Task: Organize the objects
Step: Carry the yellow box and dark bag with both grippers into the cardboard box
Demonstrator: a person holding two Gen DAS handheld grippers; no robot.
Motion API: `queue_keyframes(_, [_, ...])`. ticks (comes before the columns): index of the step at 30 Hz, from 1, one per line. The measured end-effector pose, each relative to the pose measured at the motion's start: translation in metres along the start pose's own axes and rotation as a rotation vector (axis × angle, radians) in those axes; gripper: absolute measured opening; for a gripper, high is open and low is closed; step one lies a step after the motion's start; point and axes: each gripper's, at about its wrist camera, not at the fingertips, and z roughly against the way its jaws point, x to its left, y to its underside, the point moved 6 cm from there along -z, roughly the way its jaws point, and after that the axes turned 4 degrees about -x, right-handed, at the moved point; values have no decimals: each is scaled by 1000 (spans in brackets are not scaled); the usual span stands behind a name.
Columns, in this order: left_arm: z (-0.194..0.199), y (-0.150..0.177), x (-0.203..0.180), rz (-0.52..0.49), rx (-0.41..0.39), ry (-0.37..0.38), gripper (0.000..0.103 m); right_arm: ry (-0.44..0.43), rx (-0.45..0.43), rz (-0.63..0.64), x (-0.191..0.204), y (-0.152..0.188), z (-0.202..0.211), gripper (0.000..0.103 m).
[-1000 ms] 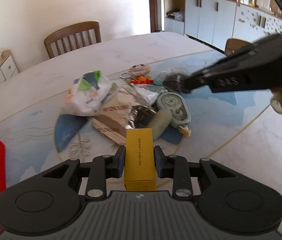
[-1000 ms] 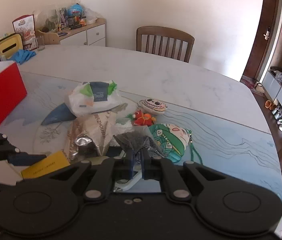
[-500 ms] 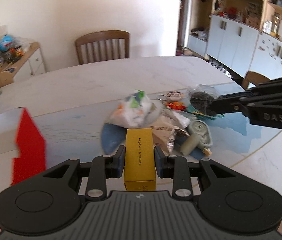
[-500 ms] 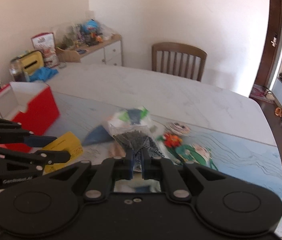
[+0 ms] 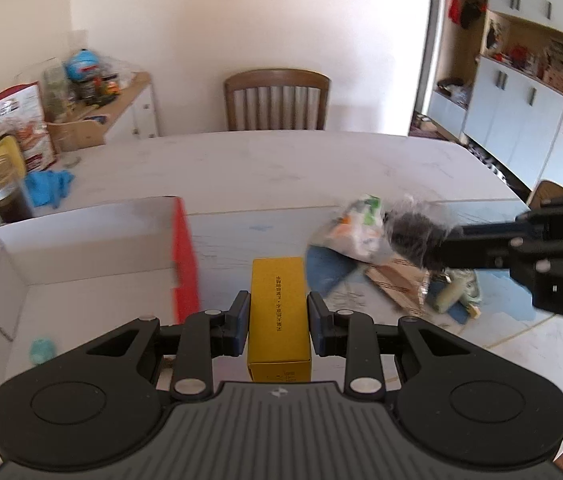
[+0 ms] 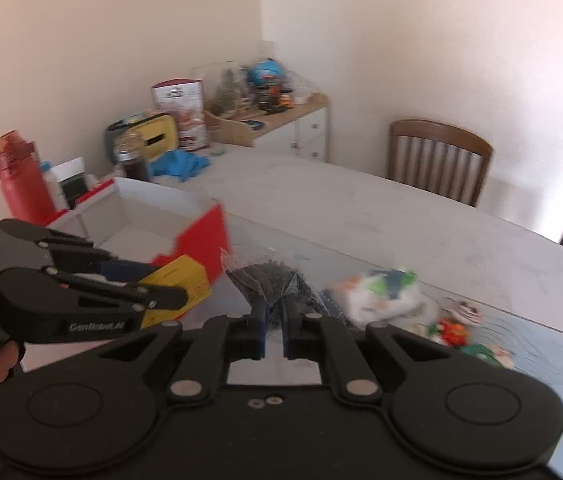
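Observation:
My left gripper [image 5: 278,314] is shut on a yellow box [image 5: 278,304] and holds it in the air just right of an open red box with a white inside [image 5: 81,248]. The same yellow box [image 6: 183,286] shows in the right wrist view, near the red box [image 6: 201,240]. My right gripper [image 6: 274,312] is shut on a clear bag of dark contents [image 6: 269,280], lifted above the table. From the left wrist view that bag [image 5: 413,232] hangs at the tip of the right gripper [image 5: 447,246], over a pile of loose items [image 5: 361,228].
The pile on the table [image 5: 281,168] includes a white plastic bag [image 6: 385,292], a small orange toy [image 6: 451,330] and cardboard [image 5: 397,280]. A small pale green item [image 5: 41,350] lies inside the red box. A chair [image 5: 277,98], a red bottle [image 6: 21,176] and a cluttered sideboard [image 6: 269,120] stand beyond.
Both grippers have risen and swung left from the pile toward the red box, each keeping its load. The red box has come into view in front of the left gripper.

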Motion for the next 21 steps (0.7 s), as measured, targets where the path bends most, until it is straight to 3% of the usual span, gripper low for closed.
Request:
queue_keyframes(10, [16,3,64,43,-10,-83,30,-92,-9,81,63,-24,-30,6])
queue_keyframes(21, [12,4,147,60,8,-183,30,-159,47,81,111,-45,-86,6])
